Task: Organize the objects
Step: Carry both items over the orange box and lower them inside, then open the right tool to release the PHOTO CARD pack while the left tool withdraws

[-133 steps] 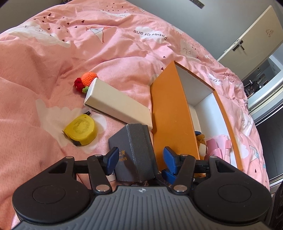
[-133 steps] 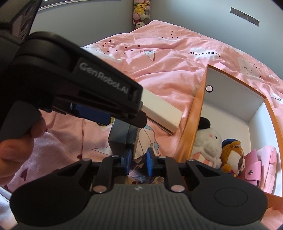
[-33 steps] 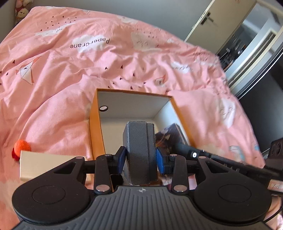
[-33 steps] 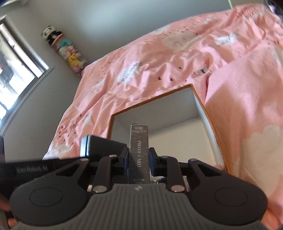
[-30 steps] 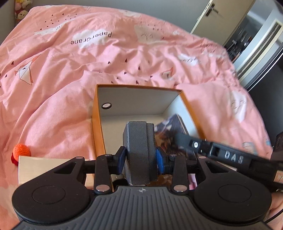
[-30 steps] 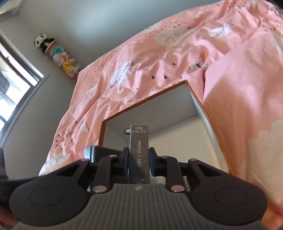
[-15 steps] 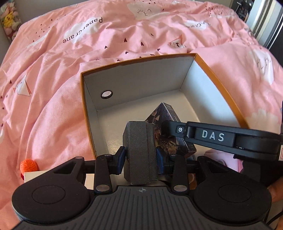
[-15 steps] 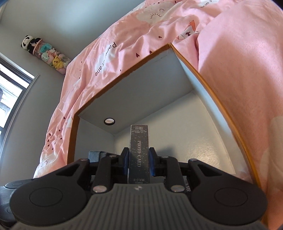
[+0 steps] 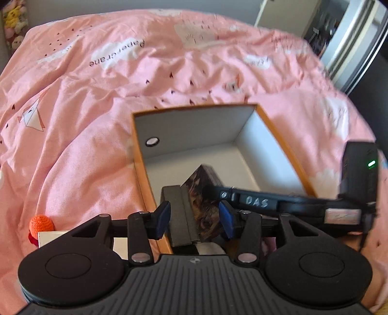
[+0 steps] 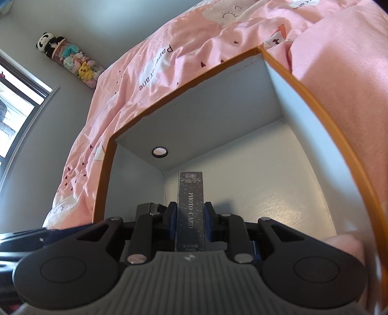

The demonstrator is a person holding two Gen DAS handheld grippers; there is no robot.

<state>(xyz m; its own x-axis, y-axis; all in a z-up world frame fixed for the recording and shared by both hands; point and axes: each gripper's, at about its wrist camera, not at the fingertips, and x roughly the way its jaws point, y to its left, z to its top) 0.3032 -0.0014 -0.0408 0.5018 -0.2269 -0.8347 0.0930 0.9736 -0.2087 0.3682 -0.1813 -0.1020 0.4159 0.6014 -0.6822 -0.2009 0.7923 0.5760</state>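
I am seeing the left gripper jaws just opening, pads apparently clear of the grey box between them; right gripper jaws are clamping the photo card box, both inside the orange box sitting on the bed.

I'm in a home bedroom, working over a bed spread with a pink duvet printed with clouds and paper cranes, a hanging column of plush toys on the grey wall beside a window, and a pale cupboard door past the bed.
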